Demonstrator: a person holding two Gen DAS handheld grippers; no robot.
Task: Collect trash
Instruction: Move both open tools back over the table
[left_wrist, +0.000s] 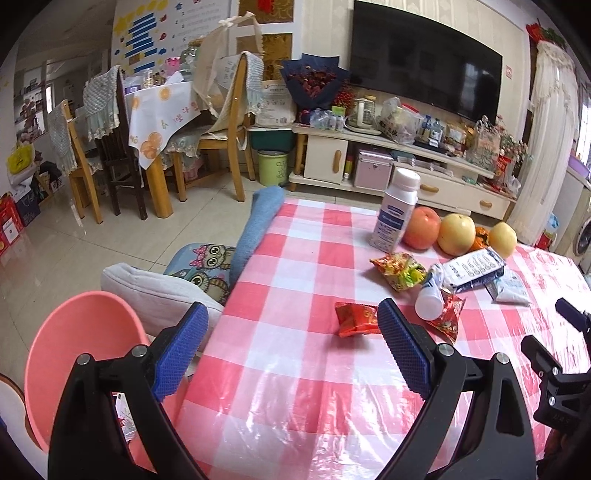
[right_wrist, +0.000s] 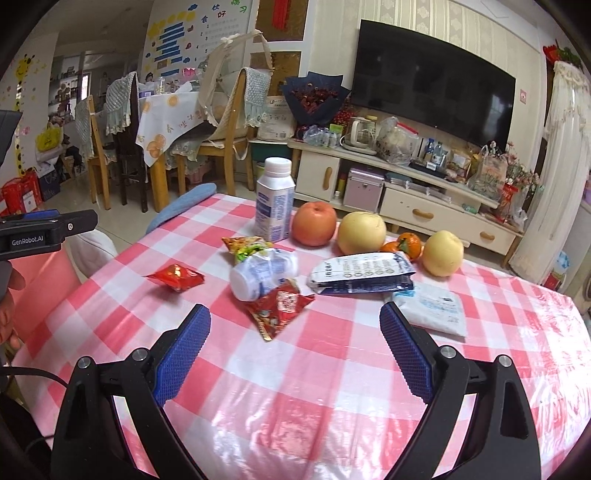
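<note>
Left hand-held gripper (left_wrist: 291, 332): blue-padded jaws spread wide, nothing btwn them, hovering over the near-left edge of the tabletop (left_wrist: 295, 406), which has a pink-and-white checked cloth under clear plastic. Just past its right pad lies a small red foil snack wrapper (left_wrist: 356, 319), flat on the cloth. Below the table edge at left sits a pink round plastic basin (left_wrist: 77, 354) w/ some paper scraps inside.

Right hand-held gripper (right_wrist: 295, 332): jaws also wide, empty, above the cloth. Directly ahead of it, a crumpled red foil packet (right_wrist: 279, 308), touching a tipped-over white plastic bottle (right_wrist: 262, 273). Behind the bottle, an orange-green snack wrapper (right_wrist: 245, 247). To the right, a dark blue-and-white flat pouch (right_wrist: 364, 273), and a white plastic sachet (right_wrist: 436, 308) just beside the right pad.

Further back: upright white bottle w/ blue label (right_wrist: 275, 201), a red apple (right_wrist: 314, 223), two yellow pears (right_wrist: 362, 230), a tangerine (right_wrist: 406, 243).
</note>
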